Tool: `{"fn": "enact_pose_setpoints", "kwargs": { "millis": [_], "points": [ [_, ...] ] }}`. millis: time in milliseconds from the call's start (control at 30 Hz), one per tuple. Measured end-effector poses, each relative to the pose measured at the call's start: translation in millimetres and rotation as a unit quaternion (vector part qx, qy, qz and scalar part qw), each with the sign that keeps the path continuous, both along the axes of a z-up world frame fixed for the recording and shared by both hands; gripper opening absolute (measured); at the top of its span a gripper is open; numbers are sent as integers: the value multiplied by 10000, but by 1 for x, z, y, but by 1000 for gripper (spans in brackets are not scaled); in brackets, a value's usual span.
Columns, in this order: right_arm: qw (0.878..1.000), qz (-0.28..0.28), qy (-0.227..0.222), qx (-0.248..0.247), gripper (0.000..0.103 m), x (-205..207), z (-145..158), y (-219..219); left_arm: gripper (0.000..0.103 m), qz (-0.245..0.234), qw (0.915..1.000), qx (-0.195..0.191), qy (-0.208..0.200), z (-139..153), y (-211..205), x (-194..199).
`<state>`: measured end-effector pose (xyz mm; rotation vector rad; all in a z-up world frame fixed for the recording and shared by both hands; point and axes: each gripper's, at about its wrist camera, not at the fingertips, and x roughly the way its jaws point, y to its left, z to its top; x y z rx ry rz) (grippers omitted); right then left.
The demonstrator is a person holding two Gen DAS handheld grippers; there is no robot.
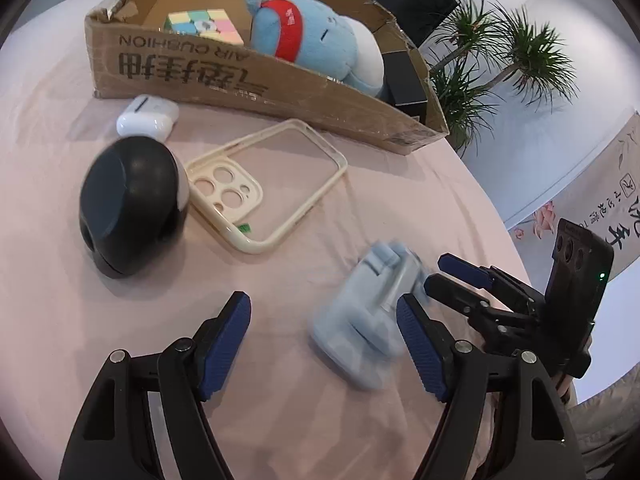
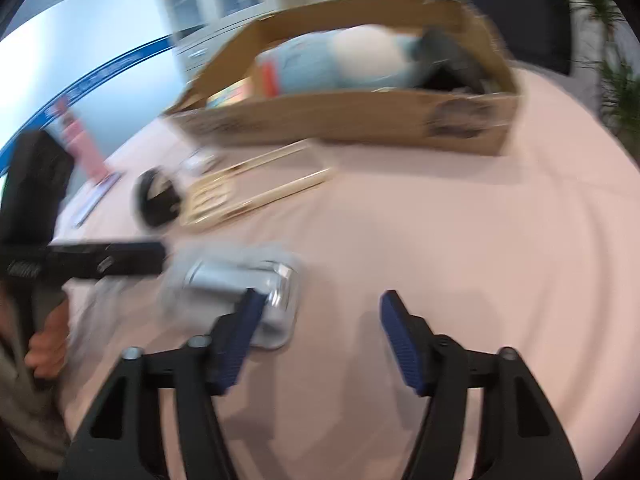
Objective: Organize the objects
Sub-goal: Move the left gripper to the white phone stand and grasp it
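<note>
- The left gripper is held spread wide over the pink cloth, nothing pinched.
- The right gripper is likewise spread and empty.
- A blurred pale-blue object is seen lying near, just beside both grippers.
- Farther off, a cardboard box is filled with a plush toy and a puzzle cube.
</note>
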<state>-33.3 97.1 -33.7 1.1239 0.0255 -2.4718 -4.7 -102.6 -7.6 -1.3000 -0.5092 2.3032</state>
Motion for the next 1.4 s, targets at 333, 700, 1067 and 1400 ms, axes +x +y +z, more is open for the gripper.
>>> {"fn": "enact_pose_setpoints", "kwargs": {
  "millis": [333, 700, 1067, 1400],
  "points": [
    [9930, 1111, 260, 291, 58, 9, 8, -14, 75, 104, 9997, -205, -74, 10, 14, 37],
    [9892, 1418, 234, 292, 57, 32, 4, -32, 75, 433, 9981, -371, -250, 9, 7, 54],
    [9879, 1502, -256, -283, 38, 3, -7, -33, 42, 678, 9932, -928, -166, 5, 15, 51],
    [9913, 1311, -80, 37, 41, 13, -8, -41, 44, 622, 9902, -1250, 97, 4, 24, 48]
  ]
}}
